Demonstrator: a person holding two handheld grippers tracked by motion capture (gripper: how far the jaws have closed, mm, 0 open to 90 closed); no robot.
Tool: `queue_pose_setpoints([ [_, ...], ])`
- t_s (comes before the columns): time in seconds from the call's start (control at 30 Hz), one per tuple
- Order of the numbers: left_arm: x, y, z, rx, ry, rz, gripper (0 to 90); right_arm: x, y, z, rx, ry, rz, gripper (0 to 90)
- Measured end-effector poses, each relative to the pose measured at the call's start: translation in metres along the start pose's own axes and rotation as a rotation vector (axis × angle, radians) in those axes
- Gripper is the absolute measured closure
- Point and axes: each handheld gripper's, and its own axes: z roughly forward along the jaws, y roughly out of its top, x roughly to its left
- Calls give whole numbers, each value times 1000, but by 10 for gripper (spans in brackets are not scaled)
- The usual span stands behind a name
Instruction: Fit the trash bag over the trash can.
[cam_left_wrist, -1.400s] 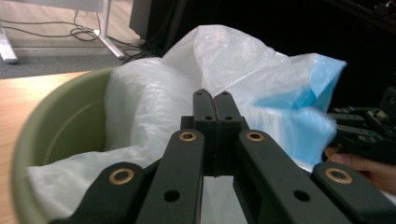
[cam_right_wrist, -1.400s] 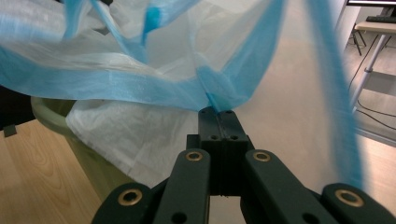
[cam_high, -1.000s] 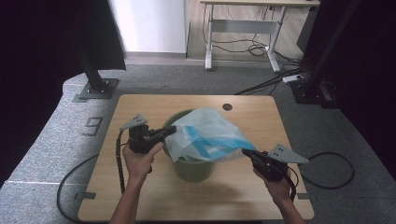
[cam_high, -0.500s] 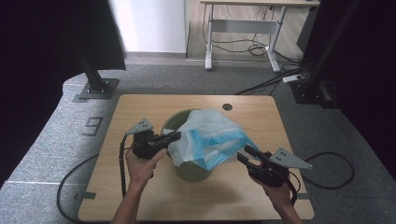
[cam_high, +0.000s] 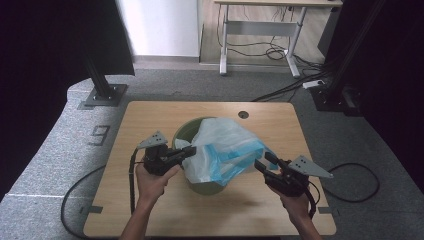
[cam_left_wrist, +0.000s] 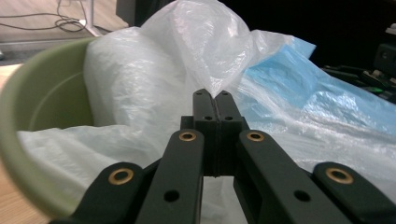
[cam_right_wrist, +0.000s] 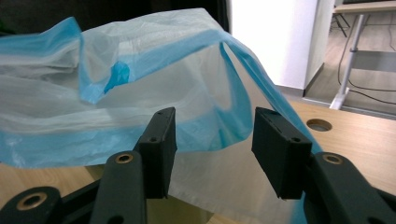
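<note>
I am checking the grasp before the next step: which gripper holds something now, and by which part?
The left gripper is shut on the plastic bag, pinching a fold of its white film near the bin's rim. The right gripper is open, holding nothing.

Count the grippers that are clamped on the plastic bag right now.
1. The left gripper is shut on the plastic bag at the green bin's rim. The right gripper is open at the bag's blue edge.

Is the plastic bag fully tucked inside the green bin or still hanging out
Mostly out. The plastic bag drapes over the green bin, pinched by the left gripper; the right gripper is open beside it.
</note>
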Motion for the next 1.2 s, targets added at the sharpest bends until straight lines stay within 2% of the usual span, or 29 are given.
queue_pose_setpoints([
  [0.2,0,1,1,8,-9,-4,896,-7,0,11,27,-34,10,468],
  [0.33,2,-1,-1,9,-11,-13,896,-13,-5,22,27,-13,37,457],
  [0.53,3,-1,1,12,-22,-14,893,-3,-7,31,30,7,-7,456],
  [0.6,2,-1,2,15,-24,-14,890,-1,-5,36,32,22,-15,529],
  [0.7,2,0,2,16,-27,-12,869,4,-3,41,21,38,-50,726],
  [0.77,3,1,1,14,-36,-14,814,6,-2,42,15,41,-69,825],
  [0.83,3,3,0,14,-48,-6,718,7,0,42,5,47,-82,879],
  [0.87,3,4,0,11,-44,-4,652,8,1,42,2,53,-88,884],
  [1.0,-2,8,1,9,-29,15,490,9,2,41,9,54,-106,886],
  [1.13,-7,15,5,3,-12,32,378,11,3,41,13,60,-122,886],
  [1.2,-9,19,8,6,-10,44,348,12,4,41,15,60,-131,886],
])
